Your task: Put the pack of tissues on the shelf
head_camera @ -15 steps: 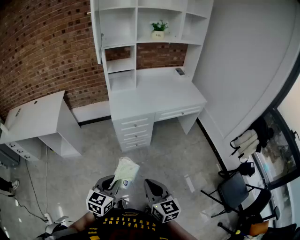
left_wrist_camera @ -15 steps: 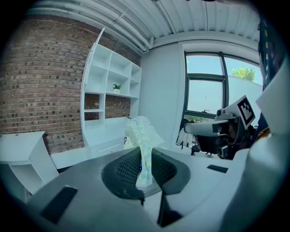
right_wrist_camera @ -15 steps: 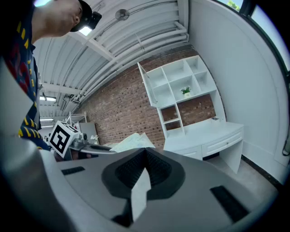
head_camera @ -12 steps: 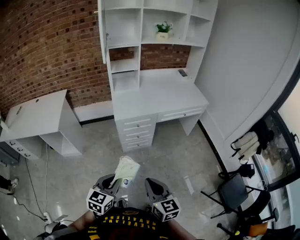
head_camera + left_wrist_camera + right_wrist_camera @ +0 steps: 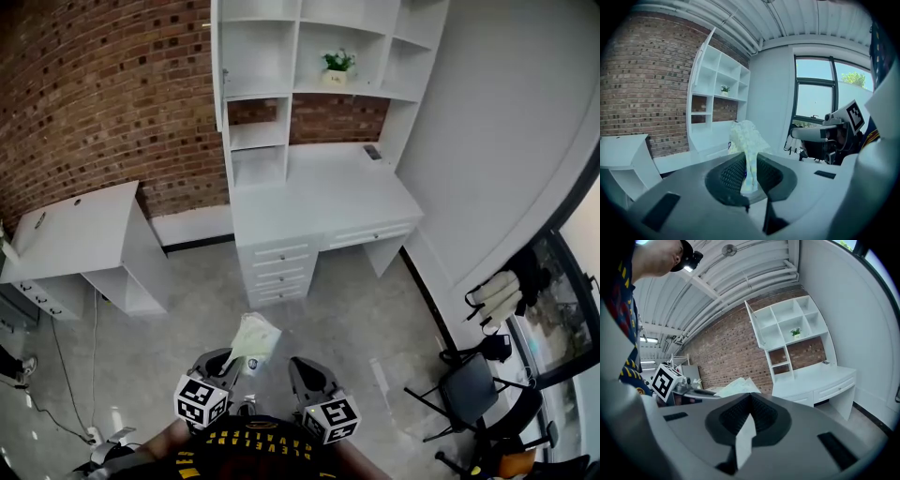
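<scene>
The pack of tissues (image 5: 253, 339), pale and crinkled, sticks forward out of my left gripper (image 5: 234, 361), which is shut on its lower end. In the left gripper view the pack (image 5: 746, 140) stands upright between the dark pads, pinched thin at the bottom. My right gripper (image 5: 302, 370) is beside it, jaws together with nothing in them; its own view shows the pads (image 5: 749, 416) meeting. The tall white shelf unit (image 5: 309, 56) stands against the brick wall well ahead, above a white desk (image 5: 319, 197). Both grippers are low in front of my body, over the floor.
A small potted plant (image 5: 336, 66) occupies one shelf compartment; a dark remote (image 5: 372, 152) lies on the desk. A second white desk (image 5: 75, 225) is at the left. A black chair (image 5: 469, 389) and bags stand at the right by the window. Cables trail on the floor at the lower left.
The head view has swung, so the shelf unit and desk sit further right and slightly lower in the frame. Both grippers and the held pack keep their places.
</scene>
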Demonstrator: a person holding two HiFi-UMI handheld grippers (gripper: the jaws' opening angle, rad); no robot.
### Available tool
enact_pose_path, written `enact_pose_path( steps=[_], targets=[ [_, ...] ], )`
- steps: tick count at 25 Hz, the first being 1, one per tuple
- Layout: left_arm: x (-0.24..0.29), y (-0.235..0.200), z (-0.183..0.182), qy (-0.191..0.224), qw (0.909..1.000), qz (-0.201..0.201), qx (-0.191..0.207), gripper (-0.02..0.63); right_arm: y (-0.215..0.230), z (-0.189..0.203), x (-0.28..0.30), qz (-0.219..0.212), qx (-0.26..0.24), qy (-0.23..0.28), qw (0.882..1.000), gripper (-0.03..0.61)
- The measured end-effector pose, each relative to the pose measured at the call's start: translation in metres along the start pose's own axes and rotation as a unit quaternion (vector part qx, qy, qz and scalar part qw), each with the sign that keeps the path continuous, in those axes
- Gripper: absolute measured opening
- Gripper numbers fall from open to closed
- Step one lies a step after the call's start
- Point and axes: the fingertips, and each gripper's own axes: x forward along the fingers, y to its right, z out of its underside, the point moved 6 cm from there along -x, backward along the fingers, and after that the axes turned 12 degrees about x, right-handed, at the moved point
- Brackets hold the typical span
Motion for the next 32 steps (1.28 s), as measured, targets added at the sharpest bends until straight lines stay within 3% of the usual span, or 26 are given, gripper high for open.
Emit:
enact_pose_path(
  steps=[10,20,26,32],
  targets=[
    [0.051,0.051,-0.02,-0.007,0.9997,0.021,-0.004,0.043,0.046,-0.013,-0.032,-0.018,0.001,0.002,1.0,-0.009],
    [0.076,0.119,-0.032,-0.032,0.9994,-0.001,-0.012,0.043,0.096,-0.019,-0.074,-0.06,0.026,-0.016,0.998,-0.009],
    [0.082,0.12,-0.031,-0.054,0.9978,-0.026,-0.027,0.043,0.117,-0.017,-0.074,-0.066,0.049,-0.024,0.996,-0.009],
    [0.105,0.117,-0.04,-0.063,0.9978,-0.014,-0.015,0.043,0.138,-0.024,-0.062,-0.064,0.071,-0.016,0.995,-0.009]
  ],
)
